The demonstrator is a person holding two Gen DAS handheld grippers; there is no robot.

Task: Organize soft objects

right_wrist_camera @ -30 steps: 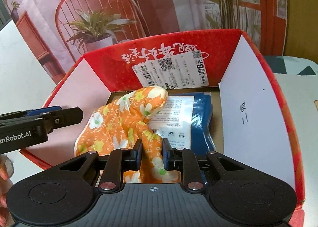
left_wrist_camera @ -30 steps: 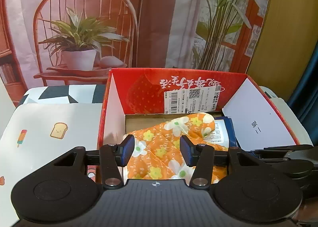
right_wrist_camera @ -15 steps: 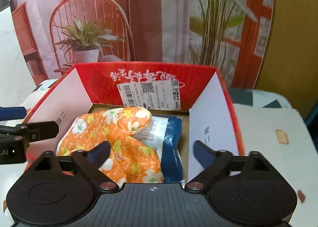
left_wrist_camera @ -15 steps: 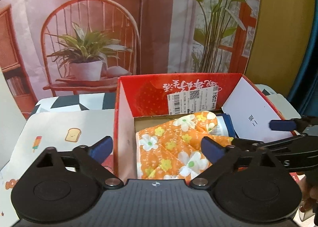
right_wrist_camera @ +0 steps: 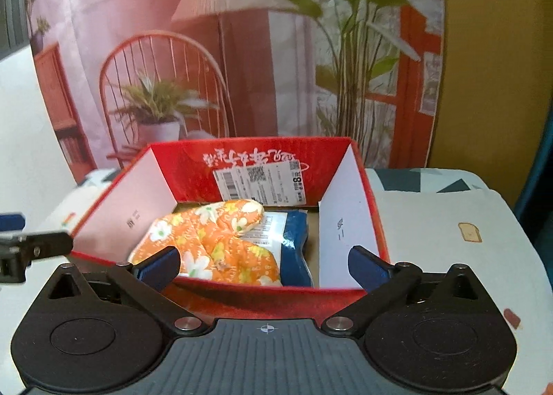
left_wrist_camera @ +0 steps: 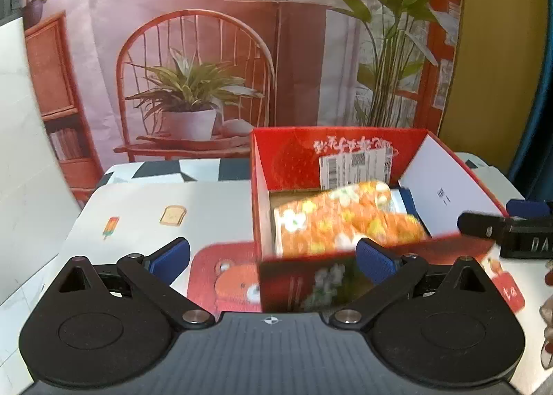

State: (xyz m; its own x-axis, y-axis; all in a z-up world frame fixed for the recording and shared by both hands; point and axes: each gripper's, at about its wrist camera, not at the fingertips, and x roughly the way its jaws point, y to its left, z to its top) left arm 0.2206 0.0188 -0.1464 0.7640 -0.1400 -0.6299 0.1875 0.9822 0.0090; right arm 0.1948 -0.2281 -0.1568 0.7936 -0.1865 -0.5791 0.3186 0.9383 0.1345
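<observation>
1. Step in hand, by my judgement: withdrawal after release. Back both claws off clear of the red box (right_wrist_camera: 345,218) rim.
2. Left claw (left_wrist_camera: 273,256) and right claw (right_wrist_camera: 264,265): jaws opening, spread wide, nothing between the pads.
3. Orange floral cloth (right_wrist_camera: 214,239) lies inside the box, centre frame, beyond both claws, apparently partly over a blue packet (right_wrist_camera: 293,239).

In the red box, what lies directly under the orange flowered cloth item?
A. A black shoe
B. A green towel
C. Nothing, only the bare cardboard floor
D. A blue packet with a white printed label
D. In the right wrist view, the orange flowered cloth item rests partly on top of a blue packet with a white label, both inside the red box.
</observation>
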